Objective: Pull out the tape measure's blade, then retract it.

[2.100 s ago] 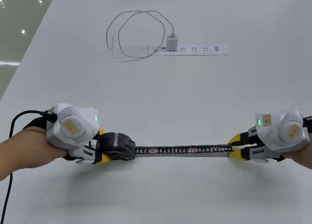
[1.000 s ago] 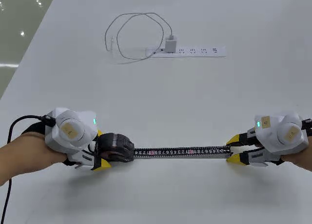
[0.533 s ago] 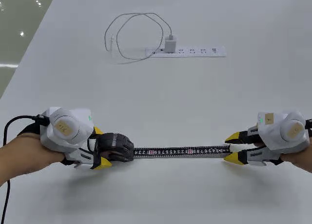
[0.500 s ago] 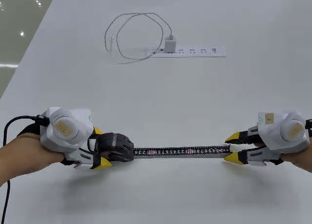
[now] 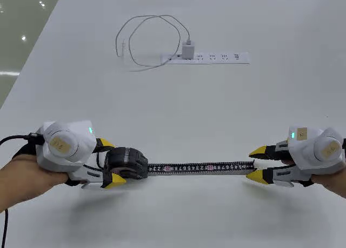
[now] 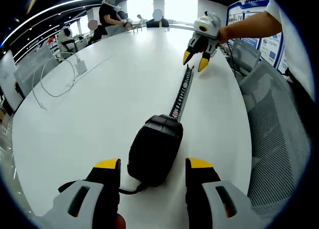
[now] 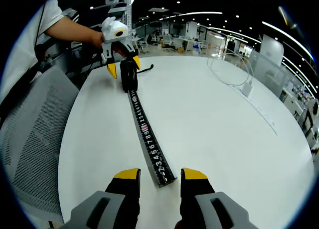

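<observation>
The black tape measure case (image 5: 126, 162) lies on the white table with its blade (image 5: 200, 167) pulled out flat to the right. My left gripper (image 5: 114, 161) is open, its yellow-tipped jaws either side of the case's rear with gaps showing. In the left gripper view the case (image 6: 155, 146) sits just ahead of my left gripper (image 6: 153, 164), and the blade (image 6: 183, 92) runs to the right gripper (image 6: 196, 61). My right gripper (image 5: 253, 163) is open; the blade's end (image 7: 167, 178) rests between its fingertips (image 7: 127, 175) without being pinched.
A white power strip (image 5: 208, 57) with a charger (image 5: 187, 49) and looped cable (image 5: 146, 40) lies at the far side of the table. A grey mesh chair (image 6: 271, 134) stands at the near edge. People sit at the table's far end (image 6: 112, 12).
The right gripper has opened and let go of the blade's end. The left gripper has opened and drawn back left off the case. The blade stays extended on the table.
</observation>
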Demonstrator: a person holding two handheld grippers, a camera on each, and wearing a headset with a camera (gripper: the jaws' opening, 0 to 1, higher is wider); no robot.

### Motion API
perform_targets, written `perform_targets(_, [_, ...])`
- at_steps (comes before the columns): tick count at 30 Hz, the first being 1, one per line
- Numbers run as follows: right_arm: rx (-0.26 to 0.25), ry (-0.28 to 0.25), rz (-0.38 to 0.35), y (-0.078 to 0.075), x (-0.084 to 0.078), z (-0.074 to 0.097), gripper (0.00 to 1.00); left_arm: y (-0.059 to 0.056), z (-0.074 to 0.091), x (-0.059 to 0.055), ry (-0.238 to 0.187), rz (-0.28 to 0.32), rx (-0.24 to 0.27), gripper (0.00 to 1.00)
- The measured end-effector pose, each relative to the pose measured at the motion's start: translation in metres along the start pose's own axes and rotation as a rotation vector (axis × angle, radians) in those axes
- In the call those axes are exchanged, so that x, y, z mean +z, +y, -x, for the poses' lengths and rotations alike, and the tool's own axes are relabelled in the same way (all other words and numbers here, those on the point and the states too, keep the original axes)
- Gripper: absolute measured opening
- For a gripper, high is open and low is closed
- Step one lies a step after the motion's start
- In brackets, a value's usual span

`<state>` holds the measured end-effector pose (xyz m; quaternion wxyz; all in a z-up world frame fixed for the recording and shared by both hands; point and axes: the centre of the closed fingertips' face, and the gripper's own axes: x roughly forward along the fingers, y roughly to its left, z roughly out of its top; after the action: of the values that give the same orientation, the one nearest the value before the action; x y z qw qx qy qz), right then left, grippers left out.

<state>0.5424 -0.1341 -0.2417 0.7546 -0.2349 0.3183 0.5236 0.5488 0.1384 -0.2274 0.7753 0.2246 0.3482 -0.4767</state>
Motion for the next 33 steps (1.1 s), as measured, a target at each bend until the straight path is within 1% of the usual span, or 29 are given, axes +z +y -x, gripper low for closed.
perform_targets(1, [-0.004,-0.003,-0.005,0.0,0.0,0.0,0.31,-0.001,0.001,0.0,-0.006,0.003,0.002,0.5])
perform_targets(2, [-0.007,-0.002,-0.006,0.0,-0.001,0.0,0.32,-0.001,0.003,-0.001,-0.004,0.008,0.002,0.51])
perform_targets(4, [-0.021,-0.005,-0.013,-0.001,-0.002,0.0,0.35,-0.002,0.006,-0.002,-0.012,0.014,0.016,0.51])
perform_targets(6, [-0.031,-0.009,-0.024,0.0,-0.001,0.001,0.37,-0.001,0.009,-0.002,-0.028,0.033,0.029,0.52])
perform_targets(11, [-0.054,-0.016,-0.043,0.004,0.002,0.004,0.45,-0.003,0.015,0.0,-0.057,0.052,0.061,0.54])
perform_targets(12, [-0.062,-0.019,-0.049,0.004,0.002,0.004,0.46,-0.004,0.017,0.0,-0.068,0.065,0.061,0.55])
perform_targets(14, [-0.073,-0.022,-0.06,0.004,0.003,0.005,0.48,-0.001,0.02,0.001,-0.084,0.078,0.084,0.58])
perform_targets(15, [-0.082,-0.023,-0.064,0.004,0.003,0.006,0.48,-0.002,0.022,0.003,-0.105,0.089,0.085,0.6])
perform_targets(16, [-0.085,-0.025,-0.068,0.004,0.003,0.006,0.49,-0.003,0.024,0.002,-0.109,0.103,0.085,0.6])
perform_targets(18, [-0.094,-0.028,-0.075,0.005,0.003,0.007,0.51,-0.002,0.027,0.001,-0.122,0.109,0.101,0.61])
perform_targets(20, [-0.103,-0.032,-0.078,0.006,0.004,0.008,0.52,-0.003,0.03,0.001,-0.138,0.129,0.112,0.62])
perform_targets(24, [-0.118,-0.052,-0.099,0.008,0.006,0.009,0.54,-0.006,0.035,-0.002,-0.158,0.149,0.135,0.65])
perform_targets(27, [-0.125,-0.063,-0.11,0.011,0.007,0.01,0.56,-0.01,0.038,-0.003,-0.177,0.168,0.144,0.66])
perform_targets(31, [-0.139,-0.072,-0.124,0.013,0.007,0.013,0.59,-0.013,0.042,-0.005,-0.192,0.191,0.157,0.69])
perform_targets(33, [-0.15,-0.075,-0.136,0.014,0.007,0.015,0.62,-0.014,0.044,-0.007,-0.195,0.193,0.17,0.71])
